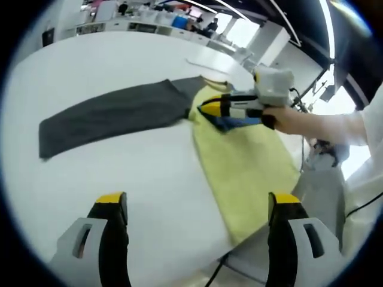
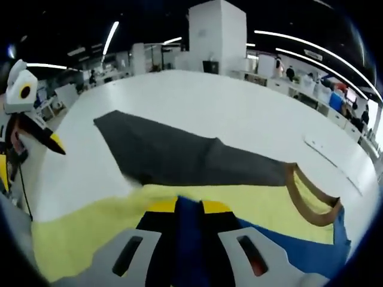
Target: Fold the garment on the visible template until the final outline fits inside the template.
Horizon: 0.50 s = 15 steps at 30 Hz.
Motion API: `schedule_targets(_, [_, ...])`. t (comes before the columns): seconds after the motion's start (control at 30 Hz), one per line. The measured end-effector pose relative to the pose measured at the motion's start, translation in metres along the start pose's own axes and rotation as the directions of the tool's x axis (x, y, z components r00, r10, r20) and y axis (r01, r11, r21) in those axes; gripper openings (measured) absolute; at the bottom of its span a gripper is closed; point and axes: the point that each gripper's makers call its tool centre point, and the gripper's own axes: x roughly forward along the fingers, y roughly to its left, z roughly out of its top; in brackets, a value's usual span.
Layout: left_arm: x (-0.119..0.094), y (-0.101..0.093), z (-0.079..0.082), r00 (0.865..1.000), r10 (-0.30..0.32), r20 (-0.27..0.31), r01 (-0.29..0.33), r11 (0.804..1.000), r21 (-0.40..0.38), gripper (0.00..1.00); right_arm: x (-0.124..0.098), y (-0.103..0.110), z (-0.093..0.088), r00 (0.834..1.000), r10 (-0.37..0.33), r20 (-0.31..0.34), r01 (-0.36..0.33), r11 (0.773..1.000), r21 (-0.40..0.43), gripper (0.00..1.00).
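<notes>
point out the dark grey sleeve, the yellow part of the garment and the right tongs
dark grey sleeve (image 1: 108,119), left gripper view, mid-sleeve
yellow part of the garment (image 1: 245,161), left gripper view, flat middle
right tongs (image 1: 206,109), left gripper view, tips on the fabric

The right tongs (image 2: 190,209) hide the pinched blue fabric's (image 2: 189,239) edge; distant shelves (image 1: 128,24) blur.

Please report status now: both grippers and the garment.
Left gripper open, above table. Right gripper shut on garment. Grey sleeve still unfolded.
</notes>
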Motion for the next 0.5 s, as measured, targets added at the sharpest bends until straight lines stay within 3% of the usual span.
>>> schedule_targets(0.23, [0.001,0.002,-0.002,1.0,0.004,-0.004,-0.004,1.0,-0.008,0.94,0.0,0.0,-0.001,1.0,-0.02,-0.017,0.019,0.997,-0.069,0.04])
schedule_targets(0.37, [0.003,0.001,0.002,1.0,0.0,-0.001,0.0,1.0,-0.005,0.94,-0.001,0.0,0.001,1.0,-0.024,-0.008,0.024,0.998,-0.058,0.02])
schedule_targets(0.5, [0.003,0.002,0.005,1.0,0.001,0.003,-0.001,1.0,-0.003,0.94,-0.003,-0.008,0.018,0.997,-0.053,0.054,0.053,0.999,-0.01,0.02])
